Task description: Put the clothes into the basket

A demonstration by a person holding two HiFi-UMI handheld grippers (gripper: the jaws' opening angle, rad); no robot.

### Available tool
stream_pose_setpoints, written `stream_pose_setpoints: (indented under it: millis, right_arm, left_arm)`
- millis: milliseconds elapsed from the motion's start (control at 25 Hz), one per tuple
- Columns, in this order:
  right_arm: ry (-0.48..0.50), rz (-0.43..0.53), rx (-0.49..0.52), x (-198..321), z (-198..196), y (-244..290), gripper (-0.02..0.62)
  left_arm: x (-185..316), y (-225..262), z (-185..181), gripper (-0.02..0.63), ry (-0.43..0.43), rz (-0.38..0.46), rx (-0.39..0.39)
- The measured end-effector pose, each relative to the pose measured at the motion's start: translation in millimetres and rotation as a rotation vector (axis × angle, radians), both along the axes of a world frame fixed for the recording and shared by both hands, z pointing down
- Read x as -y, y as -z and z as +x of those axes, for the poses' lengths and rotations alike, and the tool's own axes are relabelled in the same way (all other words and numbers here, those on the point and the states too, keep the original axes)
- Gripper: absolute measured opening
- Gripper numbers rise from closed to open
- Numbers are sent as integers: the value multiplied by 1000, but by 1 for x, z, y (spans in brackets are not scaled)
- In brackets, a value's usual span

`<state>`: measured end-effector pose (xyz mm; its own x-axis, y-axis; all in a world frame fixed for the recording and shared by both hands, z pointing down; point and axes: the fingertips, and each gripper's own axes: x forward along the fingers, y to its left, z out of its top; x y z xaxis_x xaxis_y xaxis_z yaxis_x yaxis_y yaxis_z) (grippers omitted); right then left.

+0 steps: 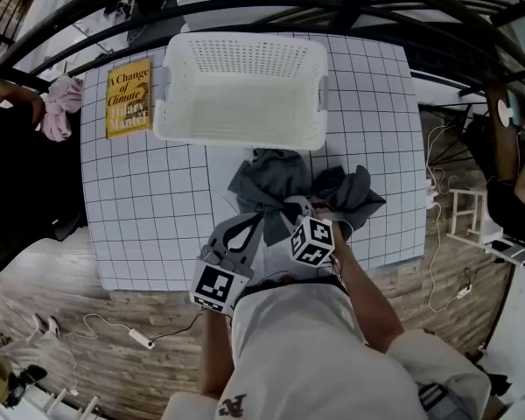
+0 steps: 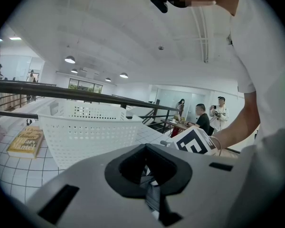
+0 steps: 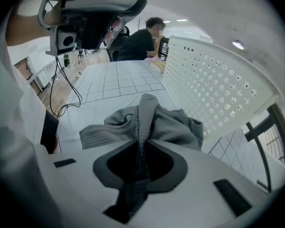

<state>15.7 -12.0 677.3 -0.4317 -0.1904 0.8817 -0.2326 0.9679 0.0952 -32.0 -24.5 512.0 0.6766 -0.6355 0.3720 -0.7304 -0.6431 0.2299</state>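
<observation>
Grey clothes point(image 1: 273, 182) lie bunched on the bench point(image 1: 140, 226), at the middle of its near edge, outside the basket point(image 1: 236, 134) and just in front of it. The basket stands at the middle of the far edge. A book point(image 1: 128, 96) lies at the far left corner. Jaws of the right tool point(image 3: 141, 144) are closed on a raised fold of the clothes. Jaws of the left tool point(image 2: 146, 151) are together, with grey cloth pinched between them. The tools sit side by side.
</observation>
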Motion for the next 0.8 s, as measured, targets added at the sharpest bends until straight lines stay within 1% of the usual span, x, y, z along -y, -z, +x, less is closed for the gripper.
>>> stream_pose_setpoints:
  millis: [120,320,560,800]
  right_arm:
    - [-54,-22,57,2,2,11,61]
    - [-122,-32,139,7,6,32,58]
    - [-179,-39,220,10,10,58,57]
    - [-235,-34,325,10,10,89,57]
  left_arm:
    - [-1,2,0,5,-1,4,-2]
    - [-1,6,1,5,-7,19,-1]
    - [-3,15,4,5,-19,39,-6]
    - [-6,29,7,5,-29,71,-9]
